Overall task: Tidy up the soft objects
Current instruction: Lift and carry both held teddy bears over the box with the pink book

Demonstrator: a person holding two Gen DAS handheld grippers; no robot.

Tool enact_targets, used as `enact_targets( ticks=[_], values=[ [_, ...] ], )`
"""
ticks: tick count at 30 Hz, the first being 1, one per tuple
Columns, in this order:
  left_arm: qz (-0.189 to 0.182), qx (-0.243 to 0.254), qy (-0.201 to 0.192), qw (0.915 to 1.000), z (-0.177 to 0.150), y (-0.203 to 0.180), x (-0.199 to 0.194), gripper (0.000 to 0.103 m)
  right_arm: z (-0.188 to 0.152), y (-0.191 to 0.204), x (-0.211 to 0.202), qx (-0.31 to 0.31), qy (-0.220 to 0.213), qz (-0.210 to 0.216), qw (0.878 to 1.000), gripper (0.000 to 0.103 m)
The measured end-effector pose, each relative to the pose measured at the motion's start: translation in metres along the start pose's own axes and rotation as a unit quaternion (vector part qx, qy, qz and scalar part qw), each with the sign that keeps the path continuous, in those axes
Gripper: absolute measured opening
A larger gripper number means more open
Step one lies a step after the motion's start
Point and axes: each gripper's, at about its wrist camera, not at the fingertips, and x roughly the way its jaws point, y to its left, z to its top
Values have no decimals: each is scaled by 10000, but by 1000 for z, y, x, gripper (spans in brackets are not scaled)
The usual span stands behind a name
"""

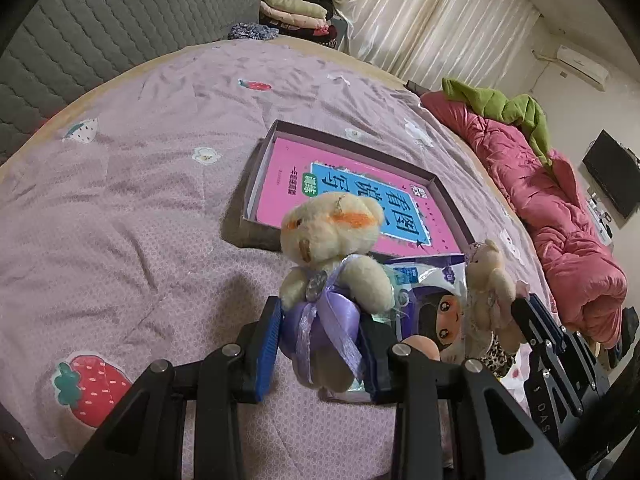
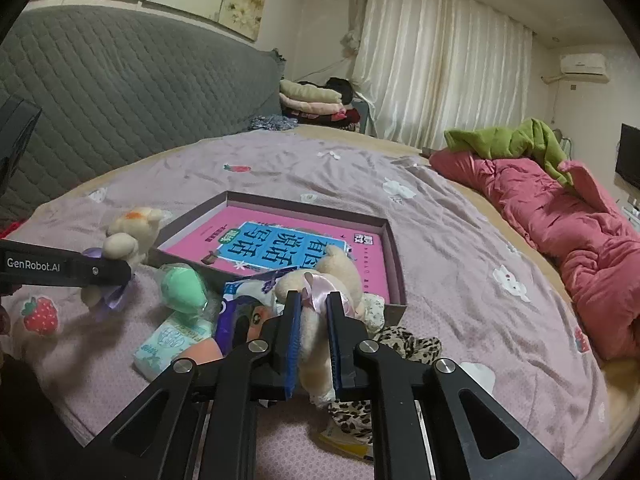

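Left tongs [image 1: 320,320] grip purple-dressed bear [image 1: 328,248]; right tongs [image 2: 313,312] grip pink-bowed bear [image 2: 320,304].

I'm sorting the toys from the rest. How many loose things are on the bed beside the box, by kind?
Teddy bears: 2 (purple-bow bear, pink-bow bear)
Green sponge: 1
Tissue packs: 2 (pale pack, purple pack)
Leopard-print cloth: 1
Total: 6

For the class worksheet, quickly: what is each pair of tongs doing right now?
Left tongs: closed on the purple-bow teddy bear.
Right tongs: closed on the pink-bow teddy bear.
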Motion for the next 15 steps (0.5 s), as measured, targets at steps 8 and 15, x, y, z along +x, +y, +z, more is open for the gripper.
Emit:
enact_targets(
  ticks=[8, 15],
  values=[
    [-90, 130, -215, 9996, 17, -11, -4, 35, 22, 4, -12, -188, -452, -142, 9987, 13],
    [-36, 312, -328, 9990, 40, -24, 5, 35, 40, 2, 8, -290, -598, -324, 9973, 13]
  ],
)
